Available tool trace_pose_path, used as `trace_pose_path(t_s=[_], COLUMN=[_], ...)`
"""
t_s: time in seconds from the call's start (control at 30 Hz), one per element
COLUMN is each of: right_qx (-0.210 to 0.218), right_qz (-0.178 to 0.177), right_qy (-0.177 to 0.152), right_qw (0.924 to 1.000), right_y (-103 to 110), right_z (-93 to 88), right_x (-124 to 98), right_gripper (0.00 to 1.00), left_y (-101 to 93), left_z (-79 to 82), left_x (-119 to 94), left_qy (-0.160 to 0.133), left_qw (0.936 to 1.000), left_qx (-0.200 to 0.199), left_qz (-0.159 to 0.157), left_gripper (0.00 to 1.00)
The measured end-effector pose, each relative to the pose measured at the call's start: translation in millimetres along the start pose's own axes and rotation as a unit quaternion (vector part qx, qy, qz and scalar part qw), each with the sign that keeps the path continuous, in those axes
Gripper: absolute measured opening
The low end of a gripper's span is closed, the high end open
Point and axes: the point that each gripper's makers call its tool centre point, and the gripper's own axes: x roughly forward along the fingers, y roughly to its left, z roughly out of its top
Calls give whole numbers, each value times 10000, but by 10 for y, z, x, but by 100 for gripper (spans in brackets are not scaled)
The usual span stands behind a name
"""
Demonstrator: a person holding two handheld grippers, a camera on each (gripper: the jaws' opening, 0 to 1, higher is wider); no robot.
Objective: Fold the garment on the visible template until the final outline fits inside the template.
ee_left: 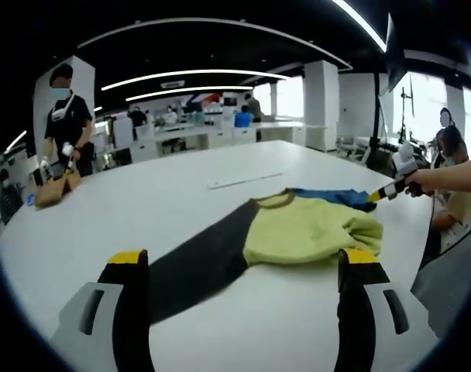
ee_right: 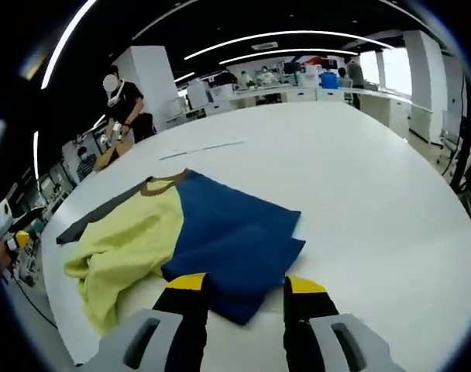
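Observation:
A garment with a yellow-green half (ee_left: pixel 313 232), a blue half (ee_left: pixel 336 197) and a tan collar lies partly folded on the white table (ee_left: pixel 142 201). Under it, a dark grey template (ee_left: pixel 197 267) sticks out toward me. My left gripper (ee_left: pixel 243 260) stands wide open near the template's near end, holding nothing. In the right gripper view, the blue half (ee_right: pixel 235 225) is folded over beside the yellow-green half (ee_right: pixel 127 240), with the template (ee_right: pixel 88 217) behind. My right gripper (ee_right: pixel 248 283) is open, and the corner of the blue fold lies between its jaws. It shows at the garment's far edge (ee_left: pixel 386 190), held in a hand.
A thin white strip (ee_left: pixel 243 180) (ee_right: pixel 201 149) lies on the table beyond the garment. A person (ee_left: pixel 65 116) stands at the far end with a brown cloth (ee_left: pixel 53 190). Another person (ee_left: pixel 452 155) sits at the right edge. White counters (ee_left: pixel 212 136) line the back.

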Motion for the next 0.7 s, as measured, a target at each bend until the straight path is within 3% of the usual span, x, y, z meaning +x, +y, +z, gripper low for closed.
trace_pose_path(t_s=[0.27,0.7], right_qx=[-177,-390], right_qz=[-164,-18], right_qy=[-138,-279], right_qw=[9996,9988], right_y=[-48,-49], right_z=[86,179], right_x=[-38,-152], right_gripper=[0,0], left_y=[22,-5], left_z=[-17,-17], left_x=[-19,-15], left_qy=[46,30], left_qw=[10000,10000], left_qx=[36,56], left_qz=[40,8], left_gripper=[98,97])
